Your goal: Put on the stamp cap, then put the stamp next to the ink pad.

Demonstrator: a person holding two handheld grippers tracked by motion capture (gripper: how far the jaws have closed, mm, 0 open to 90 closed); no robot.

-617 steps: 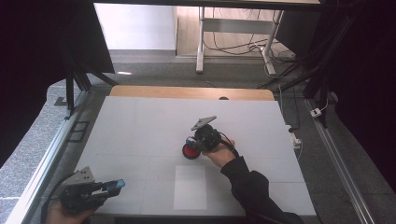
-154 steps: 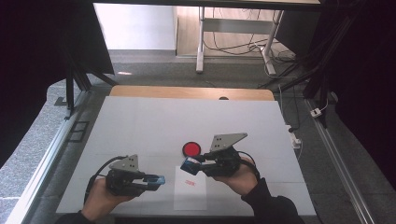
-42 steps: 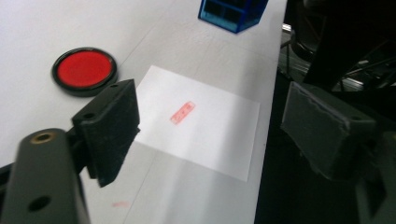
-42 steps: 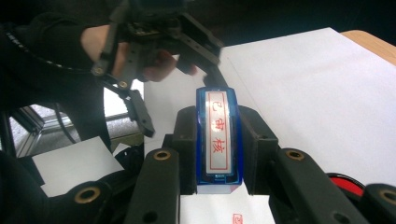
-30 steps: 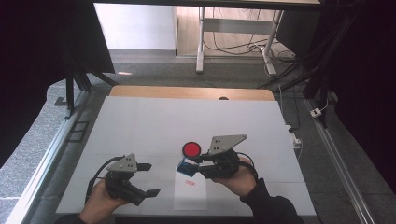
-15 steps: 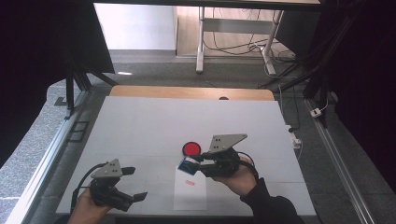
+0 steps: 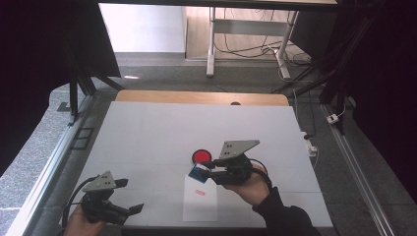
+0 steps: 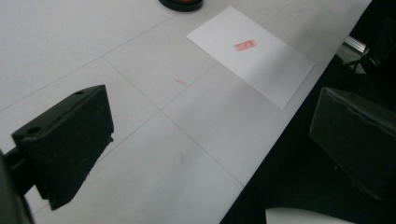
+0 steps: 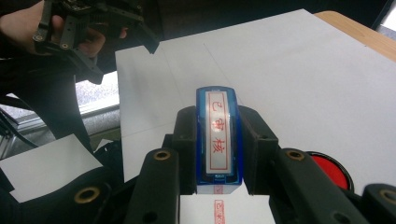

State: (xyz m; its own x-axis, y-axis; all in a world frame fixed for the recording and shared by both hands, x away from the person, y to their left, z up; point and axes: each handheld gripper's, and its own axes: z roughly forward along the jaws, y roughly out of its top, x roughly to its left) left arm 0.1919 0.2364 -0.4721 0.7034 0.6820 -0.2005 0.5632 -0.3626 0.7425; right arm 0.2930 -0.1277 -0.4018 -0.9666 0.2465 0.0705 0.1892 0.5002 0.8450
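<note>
**Stamp clamped in my right jaws, left jaws wide and empty**

My right gripper (image 7: 200,173) has its two black jaws pressed flat against the long sides of the blue stamp (image 9: 218,135), so the stamp sits pinched between them with its red-lettered label facing the right gripper view. I hold it just above the near end of the white sheet of paper (image 7: 199,206), which already bears a small red imprint (image 8: 245,45). Just beyond the stamp, the round red ink pad (image 7: 201,157) rests on the white table (image 7: 147,132), close to the sheet's far edge.

My left gripper (image 7: 134,210) has just been opening its jaws; they now stand far apart with nothing between them. It hangs over the near left corner of the table, well apart from the paper, one jaw over the tabletop and the other past the table's edge.
</note>
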